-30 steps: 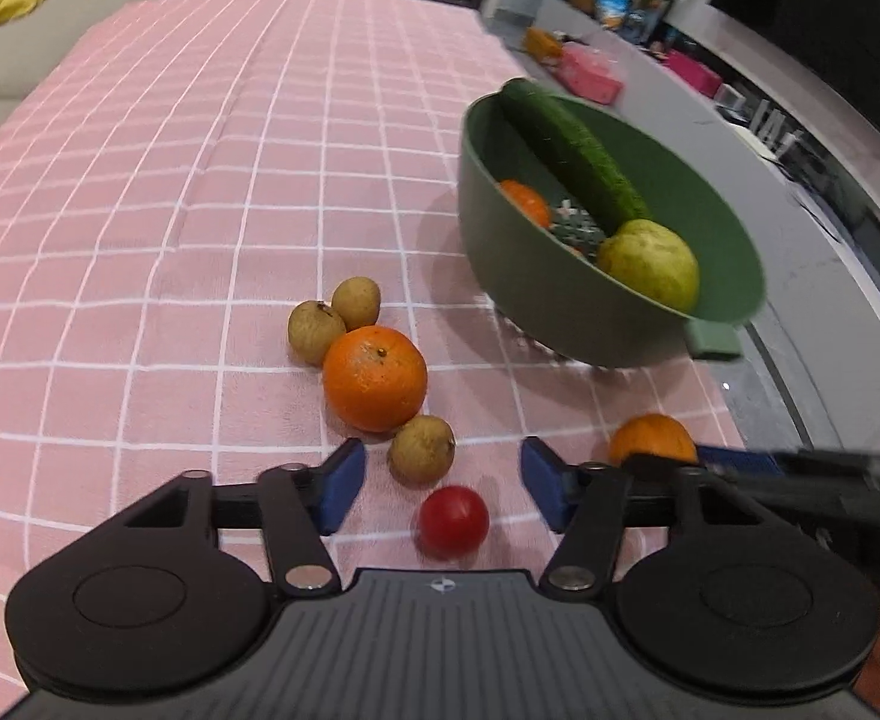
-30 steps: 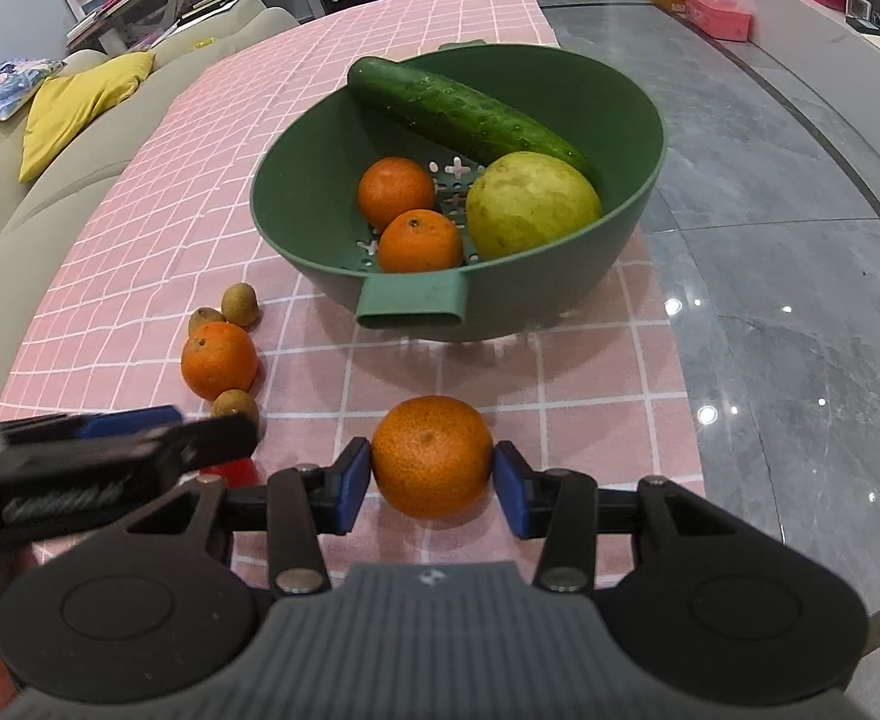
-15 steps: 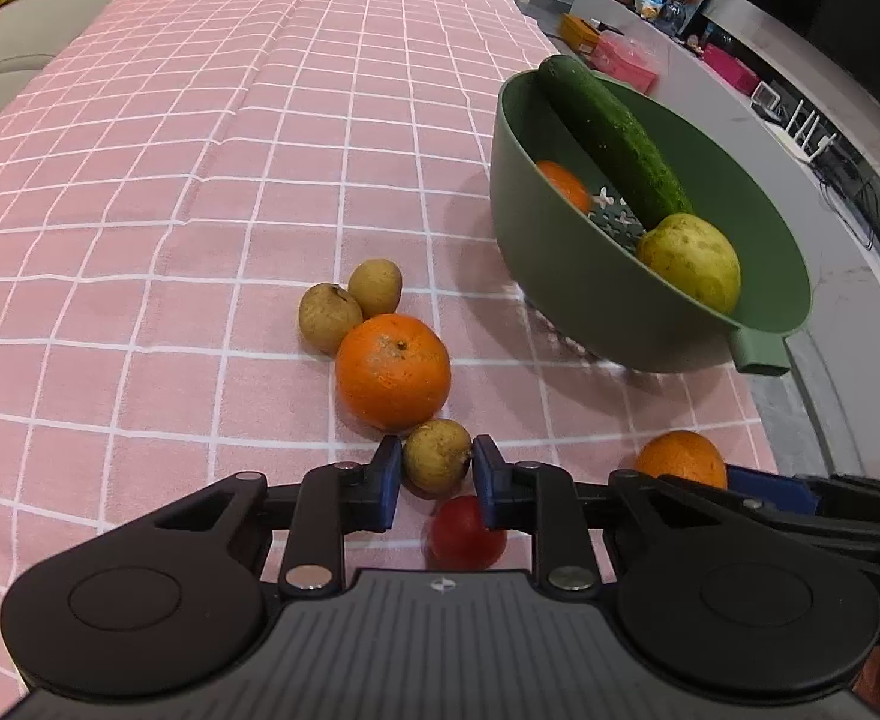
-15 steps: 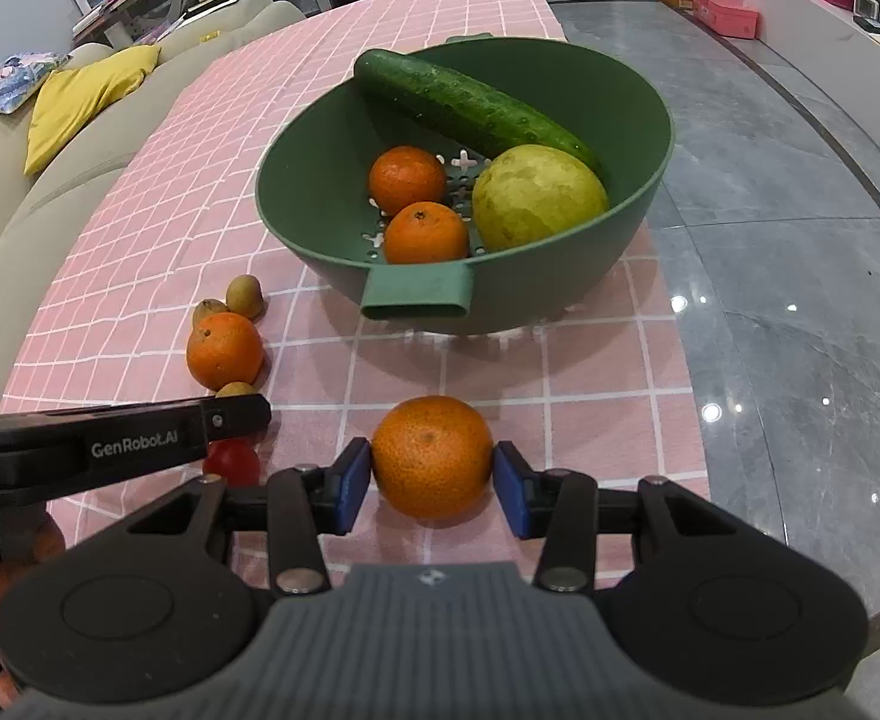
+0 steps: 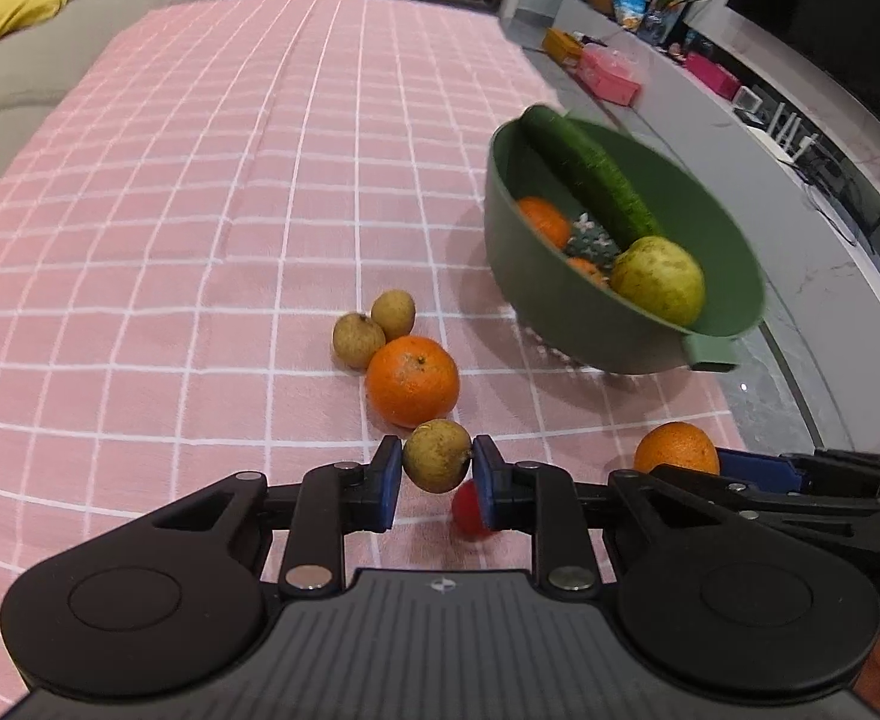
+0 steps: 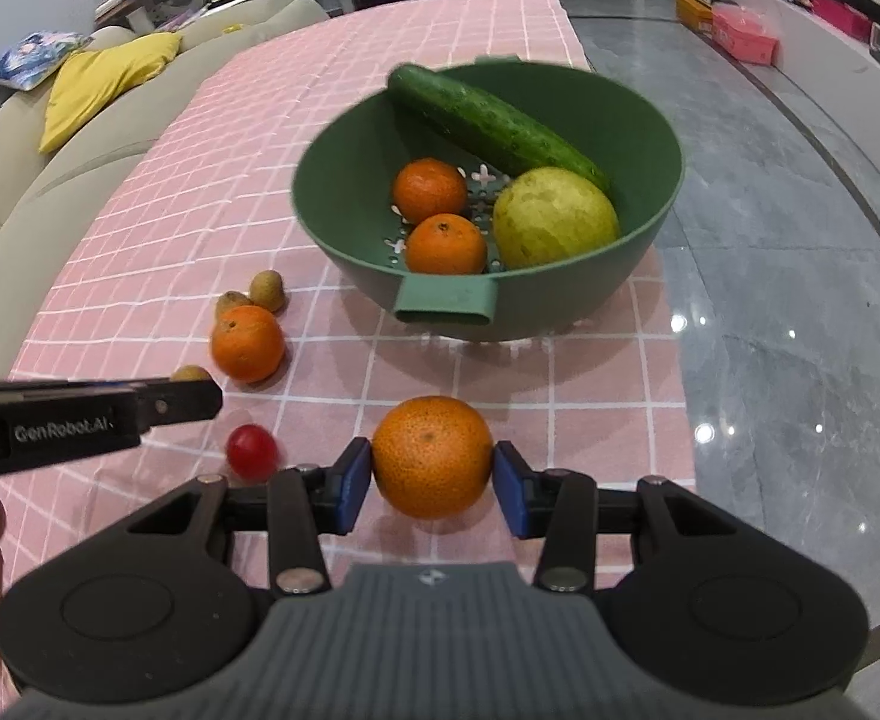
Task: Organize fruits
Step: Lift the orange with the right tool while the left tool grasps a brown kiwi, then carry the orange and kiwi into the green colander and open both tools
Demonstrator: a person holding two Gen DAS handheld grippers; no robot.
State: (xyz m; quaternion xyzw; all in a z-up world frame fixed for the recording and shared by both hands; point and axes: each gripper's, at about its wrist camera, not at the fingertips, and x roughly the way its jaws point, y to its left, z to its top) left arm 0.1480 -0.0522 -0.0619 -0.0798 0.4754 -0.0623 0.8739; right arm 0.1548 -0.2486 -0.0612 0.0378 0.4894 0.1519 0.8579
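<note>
Pink checked cloth [image 5: 212, 228] covers the table, and a green bowl [image 6: 637, 276] sits on it with a cucumber [image 6: 493, 123], a pear and two oranges inside. Nearby, the left gripper [image 5: 437, 474] pinches a small brown fruit [image 5: 437, 463] — lifted just above a red tomato [image 6: 252, 451]. The right gripper [image 6: 433, 474] squeezes an orange [image 6: 433, 456] — close in front of the bowl.

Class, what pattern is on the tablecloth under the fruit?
The tablecloth is pink with a white grid of squares, clearest in the left wrist view.
</note>
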